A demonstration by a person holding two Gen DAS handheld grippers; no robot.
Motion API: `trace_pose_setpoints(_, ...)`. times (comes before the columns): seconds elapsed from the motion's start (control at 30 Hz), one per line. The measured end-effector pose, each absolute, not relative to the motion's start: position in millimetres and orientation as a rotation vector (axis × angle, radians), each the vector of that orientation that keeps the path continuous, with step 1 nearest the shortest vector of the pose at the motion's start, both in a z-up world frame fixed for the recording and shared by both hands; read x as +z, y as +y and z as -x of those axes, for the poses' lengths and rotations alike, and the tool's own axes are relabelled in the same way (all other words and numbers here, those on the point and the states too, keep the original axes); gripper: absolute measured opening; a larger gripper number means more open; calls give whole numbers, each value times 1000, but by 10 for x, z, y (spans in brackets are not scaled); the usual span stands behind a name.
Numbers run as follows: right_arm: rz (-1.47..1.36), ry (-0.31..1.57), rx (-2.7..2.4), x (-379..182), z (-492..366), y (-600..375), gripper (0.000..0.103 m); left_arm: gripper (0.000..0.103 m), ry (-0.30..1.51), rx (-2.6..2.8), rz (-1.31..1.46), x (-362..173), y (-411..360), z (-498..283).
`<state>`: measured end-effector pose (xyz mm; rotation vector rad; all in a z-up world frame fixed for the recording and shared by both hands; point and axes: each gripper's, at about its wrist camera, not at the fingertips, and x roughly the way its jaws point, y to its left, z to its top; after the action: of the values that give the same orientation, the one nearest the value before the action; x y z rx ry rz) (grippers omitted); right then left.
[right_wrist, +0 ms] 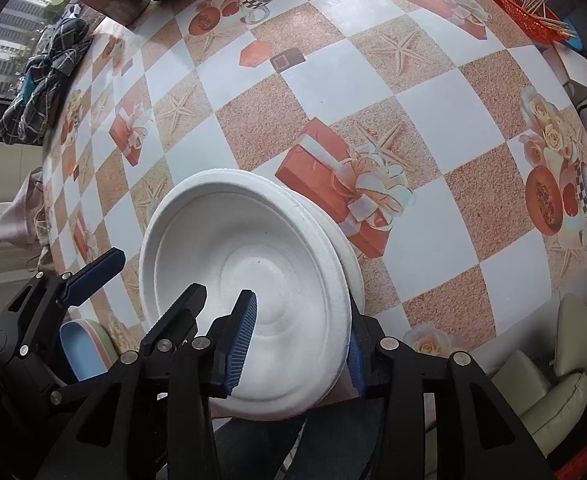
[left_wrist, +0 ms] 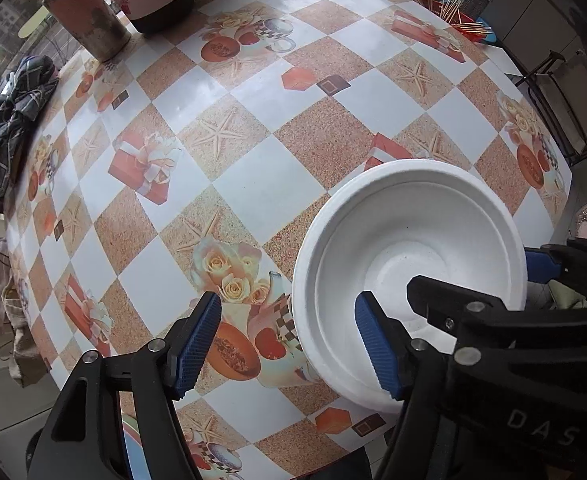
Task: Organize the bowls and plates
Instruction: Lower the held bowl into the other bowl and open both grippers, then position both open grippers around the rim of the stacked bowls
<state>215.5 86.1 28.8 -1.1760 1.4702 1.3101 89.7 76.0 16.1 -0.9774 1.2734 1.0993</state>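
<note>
1. Letting go cleanly is the step in hand, as I judge it: the right gripper (right_wrist: 299,344) has its blue-padded fingers (right_wrist: 241,344) spread wide astride the near rim of the white foam bowl (right_wrist: 253,260), pressing nothing.
2. The left gripper (left_wrist: 289,344) is open too, one finger inside the bowl's near wall, one outside, holding nothing.
3. Lift both straight up so no pad snags the light rim.
4. The bowl is round, matte, ridged in rings, and seems nested on another white rim (right_wrist: 351,256).
5. It sits at the near edge of the checked, gift-box-patterned worktop (left_wrist: 253,176).
6. A red basket of sticks (right_wrist: 521,4) stands well apart, far right.
</note>
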Motion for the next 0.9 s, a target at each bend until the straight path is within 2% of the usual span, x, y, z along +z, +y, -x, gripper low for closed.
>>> trace_pose_setpoints(0.03, 1176, 1451, 1313, 318, -2154, 868, 84, 76, 1264, 1098, 986, 168, 764, -878)
trace_pose_setpoints(0.23, 1156, 1425, 1331, 441, -2195, 928, 88, 79, 1269, 1097, 1024, 208, 781, -818)
trace_pose_setpoints(0.27, 1149, 1416, 1333, 463, -2205, 931, 103, 80, 1273, 1093, 1043, 201, 789, -807)
trace_pose_setpoints(0.4, 1122, 1363, 1361, 580, -2230, 927, 103, 87, 1247, 1114, 1056, 238, 774, -753)
trace_pose_setpoints(0.53, 1099, 1354, 1351, 636, -2319, 891, 103, 103, 1239, 1125, 1060, 257, 757, -726)
trace_pose_setpoints(0.9, 1034, 1406, 1236, 595, -2646, 754, 103, 103, 1250, 1084, 1051, 329, 671, -808)
